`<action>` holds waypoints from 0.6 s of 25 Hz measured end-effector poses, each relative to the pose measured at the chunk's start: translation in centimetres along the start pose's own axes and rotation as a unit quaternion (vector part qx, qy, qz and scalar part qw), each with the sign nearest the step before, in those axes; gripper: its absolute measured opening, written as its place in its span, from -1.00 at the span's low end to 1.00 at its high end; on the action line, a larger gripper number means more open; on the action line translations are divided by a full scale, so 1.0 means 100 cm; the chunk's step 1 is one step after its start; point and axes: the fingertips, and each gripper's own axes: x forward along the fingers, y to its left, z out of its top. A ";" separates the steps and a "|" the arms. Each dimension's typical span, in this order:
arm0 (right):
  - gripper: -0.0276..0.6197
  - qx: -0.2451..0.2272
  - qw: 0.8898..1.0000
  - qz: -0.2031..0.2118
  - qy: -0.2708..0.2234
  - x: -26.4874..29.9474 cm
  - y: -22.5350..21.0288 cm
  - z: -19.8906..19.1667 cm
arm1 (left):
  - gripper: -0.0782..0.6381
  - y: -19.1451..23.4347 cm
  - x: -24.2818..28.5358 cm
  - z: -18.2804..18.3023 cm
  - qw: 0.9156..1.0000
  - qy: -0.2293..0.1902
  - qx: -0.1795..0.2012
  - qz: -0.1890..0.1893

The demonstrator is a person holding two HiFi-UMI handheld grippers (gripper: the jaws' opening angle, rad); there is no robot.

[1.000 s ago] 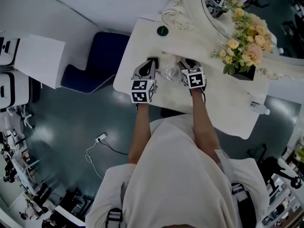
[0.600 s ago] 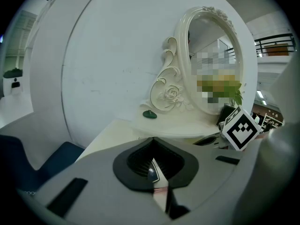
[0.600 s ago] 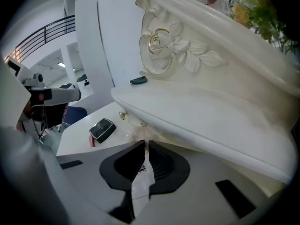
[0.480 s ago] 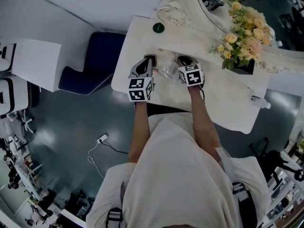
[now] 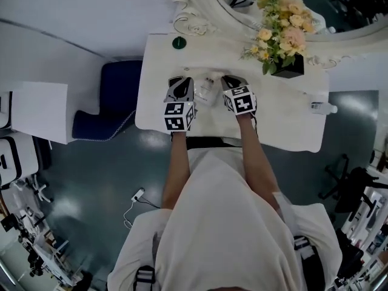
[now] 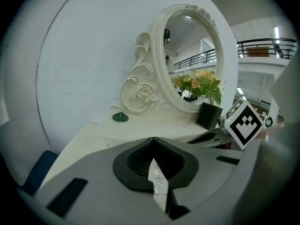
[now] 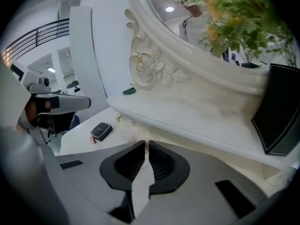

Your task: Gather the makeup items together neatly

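White bench [image 5: 285, 126] below ornate white-framed mirror [image 6: 157, 60] | clear plastic packet [image 5: 206, 91] lay on bench between claws | flat black compact [image 7: 101, 131] lay near left claw [image 6: 153, 142], jaws together | right claw [image 7: 144, 144] had just been closing to a slit, nothing seen between its pads

The right gripper [image 7: 146, 146] has just been closing its jaws, now down to a slit (nothing plainly between them). The left gripper [image 5: 180, 85] has swung straighter.

Mirror [image 5: 357, 5] cut off at top edge, black planter [image 7: 281, 111] cropped at right, clear item [image 5: 206, 91] too small to identify
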 end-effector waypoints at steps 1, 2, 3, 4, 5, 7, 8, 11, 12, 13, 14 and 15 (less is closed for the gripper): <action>-0.73 0.010 1.000 -0.012 -0.004 -0.007 -0.007 -0.003 | -0.74 -0.009 0.004 0.000 1.000 0.004 0.006 -0.013; -0.73 0.020 0.999 -0.024 -0.007 -0.015 -0.015 -0.007 | -0.74 -0.019 0.008 0.000 1.000 0.007 0.013 -0.026; -0.73 0.029 0.999 -0.036 -0.009 -0.022 -0.023 -0.012 | -0.74 -0.028 0.012 -0.001 0.999 0.011 0.020 -0.038; -0.73 0.038 0.998 -0.047 -0.010 -0.029 -0.030 -0.017 | -0.74 -0.038 0.016 -0.002 0.998 0.014 0.026 -0.049; -0.73 0.048 0.997 -0.058 -0.011 -0.036 -0.039 -0.024 | -0.74 -0.049 0.020 -0.003 0.998 0.017 0.032 -0.061; -0.73 0.068 0.994 -0.082 -0.013 -0.052 -0.055 -0.037 | -0.74 -0.069 0.027 -0.005 0.995 0.023 0.043 -0.083; -0.73 0.077 0.992 -0.094 -0.014 -0.059 -0.063 -0.044 | -0.74 -0.079 0.030 -0.006 0.994 0.026 0.048 -0.093; -0.73 0.105 0.986 -0.126 -0.017 -0.083 -0.085 -0.068 | -0.74 -0.108 0.038 -0.011 0.990 0.034 0.062 -0.121; -0.73 0.114 0.984 -0.137 -0.017 -0.091 -0.093 -0.077 | -0.74 -0.118 0.041 -0.014 0.989 0.037 0.066 -0.130; -0.73 0.125 0.981 -0.148 -0.017 -0.099 -0.100 -0.086 | -0.74 -0.128 0.043 -0.018 0.987 0.041 0.070 -0.139; -0.73 0.136 0.977 -0.160 -0.017 -0.108 -0.108 -0.096 | -0.74 -0.137 0.045 -0.022 0.985 0.046 0.074 -0.148; -0.73 0.147 0.974 -0.172 -0.018 -0.115 -0.116 -0.106 | -0.74 -0.146 0.047 -0.026 0.983 0.051 0.078 -0.156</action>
